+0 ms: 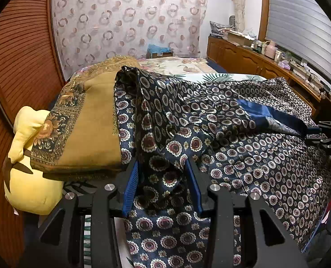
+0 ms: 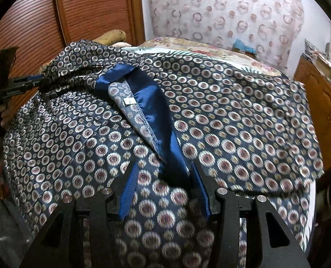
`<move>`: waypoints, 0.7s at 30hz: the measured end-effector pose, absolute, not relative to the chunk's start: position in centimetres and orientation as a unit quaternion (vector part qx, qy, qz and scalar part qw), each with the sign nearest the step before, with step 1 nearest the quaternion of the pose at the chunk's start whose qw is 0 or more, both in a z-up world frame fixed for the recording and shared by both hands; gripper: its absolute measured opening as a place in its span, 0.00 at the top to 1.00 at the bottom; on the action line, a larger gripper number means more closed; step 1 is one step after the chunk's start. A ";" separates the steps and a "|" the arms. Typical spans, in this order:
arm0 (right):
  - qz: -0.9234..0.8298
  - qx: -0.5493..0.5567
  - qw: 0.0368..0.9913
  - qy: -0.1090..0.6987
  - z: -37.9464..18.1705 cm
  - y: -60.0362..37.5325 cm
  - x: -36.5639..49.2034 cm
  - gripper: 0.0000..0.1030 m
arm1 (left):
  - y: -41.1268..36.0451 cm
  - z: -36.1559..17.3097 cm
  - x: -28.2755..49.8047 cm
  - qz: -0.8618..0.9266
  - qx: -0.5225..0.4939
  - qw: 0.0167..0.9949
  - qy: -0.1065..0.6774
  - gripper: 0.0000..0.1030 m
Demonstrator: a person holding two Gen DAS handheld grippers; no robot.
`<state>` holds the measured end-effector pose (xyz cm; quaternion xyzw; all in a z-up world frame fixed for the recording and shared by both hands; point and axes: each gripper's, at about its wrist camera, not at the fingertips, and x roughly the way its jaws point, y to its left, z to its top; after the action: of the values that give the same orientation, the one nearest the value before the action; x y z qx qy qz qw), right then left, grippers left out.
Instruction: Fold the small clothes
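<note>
Both grippers [image 1: 163,167] [image 2: 164,169] apart w/ patterned garment [image 2: 210,111] between, prob. unclamped, on bed [image 1: 187,64].

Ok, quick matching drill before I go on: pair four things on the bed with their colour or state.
Things:
1. patterned garment
2. collar lining
3. plush toy
4. folded blanket

Descriptions:
A. plain yellow, at the bed's edge
B. mustard with a floral border
C. navy with round medallions, spread out
D. shiny solid blue, with a small white label

Pairs: 1-C, 2-D, 3-A, 4-B
</note>
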<state>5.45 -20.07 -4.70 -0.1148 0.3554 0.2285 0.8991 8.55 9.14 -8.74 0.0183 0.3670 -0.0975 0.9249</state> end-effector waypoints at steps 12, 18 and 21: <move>0.160 -0.069 0.932 0.317 -1.8 -28.5 0.0 0.51 | 9.5 -8.2 7.3 -0.093 0.004 0.936 0.338 0.98; 0.082 -0.055 0.945 0.312 -1.1 -33.4 0.7 0.51 | 10.1 -7.9 6.0 -0.091 -0.012 0.940 0.328 0.98; 0.066 -0.035 0.942 0.328 -1.7 -35.5 1.9 0.51 | 10.0 -8.1 6.0 -0.087 -0.001 0.940 0.330 0.98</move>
<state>1.88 -35.46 -1.70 -0.0348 0.3278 0.0664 0.9418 6.02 10.02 -8.10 -0.0007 0.3301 -0.0865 0.9400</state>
